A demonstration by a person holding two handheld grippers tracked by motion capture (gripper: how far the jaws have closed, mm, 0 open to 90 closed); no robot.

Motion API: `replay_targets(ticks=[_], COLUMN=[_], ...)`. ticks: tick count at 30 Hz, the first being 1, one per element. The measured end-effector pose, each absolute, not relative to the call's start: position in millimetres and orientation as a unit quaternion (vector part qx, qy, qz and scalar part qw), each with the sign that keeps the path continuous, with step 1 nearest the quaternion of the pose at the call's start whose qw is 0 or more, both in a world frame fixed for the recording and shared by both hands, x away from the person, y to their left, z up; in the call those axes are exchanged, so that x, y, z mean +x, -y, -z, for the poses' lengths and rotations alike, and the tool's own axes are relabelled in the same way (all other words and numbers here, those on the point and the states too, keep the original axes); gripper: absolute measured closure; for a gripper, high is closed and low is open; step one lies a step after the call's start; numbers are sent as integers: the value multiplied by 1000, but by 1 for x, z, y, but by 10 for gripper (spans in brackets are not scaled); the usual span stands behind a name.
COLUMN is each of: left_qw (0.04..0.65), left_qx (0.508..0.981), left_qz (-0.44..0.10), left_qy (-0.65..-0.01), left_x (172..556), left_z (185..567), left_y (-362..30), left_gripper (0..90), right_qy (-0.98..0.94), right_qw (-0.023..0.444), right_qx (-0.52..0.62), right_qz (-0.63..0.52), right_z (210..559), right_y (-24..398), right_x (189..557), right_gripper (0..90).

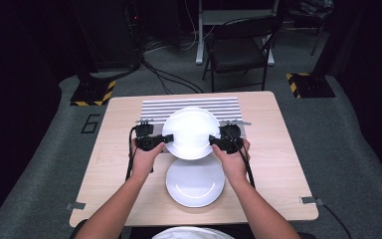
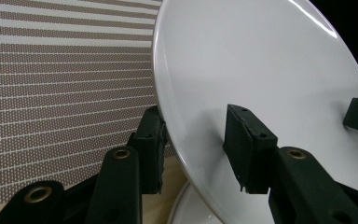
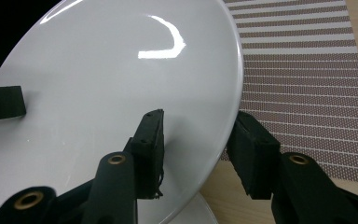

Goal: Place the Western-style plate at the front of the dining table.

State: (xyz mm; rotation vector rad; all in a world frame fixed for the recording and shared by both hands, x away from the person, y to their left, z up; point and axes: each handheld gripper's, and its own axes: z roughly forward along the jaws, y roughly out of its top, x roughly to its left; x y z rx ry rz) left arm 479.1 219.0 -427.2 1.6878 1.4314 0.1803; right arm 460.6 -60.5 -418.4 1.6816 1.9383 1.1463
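Gripping the stiff, slippery, breakable round white ceramic plate (image 1: 191, 131), the left gripper (image 1: 160, 140) and right gripper (image 1: 218, 141) pinched its rim at nine and three o'clock.

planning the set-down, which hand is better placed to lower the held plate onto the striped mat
Neither clearly: the left tongs and right tongs grip opposite rims of the upper plate, which hangs tilted over the striped mat and overlaps the lower plate. Probably lower with both together.

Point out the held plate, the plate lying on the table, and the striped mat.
Held plate (image 1: 191, 130), high view: its middle.
Lower plate (image 1: 195, 183), high view: its middle.
Striped mat (image 2: 60, 84), left gripper view: bare stripes left of the held plate.
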Motion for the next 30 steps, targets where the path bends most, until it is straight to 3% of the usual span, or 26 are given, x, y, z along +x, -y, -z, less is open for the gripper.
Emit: replay_targets(ticks=[30], left_qw=[442], left_qx=[672], left_qz=[-75], left_qy=[-590], left_x=[501], left_z=[423], left_y=[-229], left_gripper=[587], right_qy=[-687], right_qw=[170], right_qx=[583], right_qz=[-399], right_z=[411], right_y=[48], right_x=[485], right_gripper=[577])
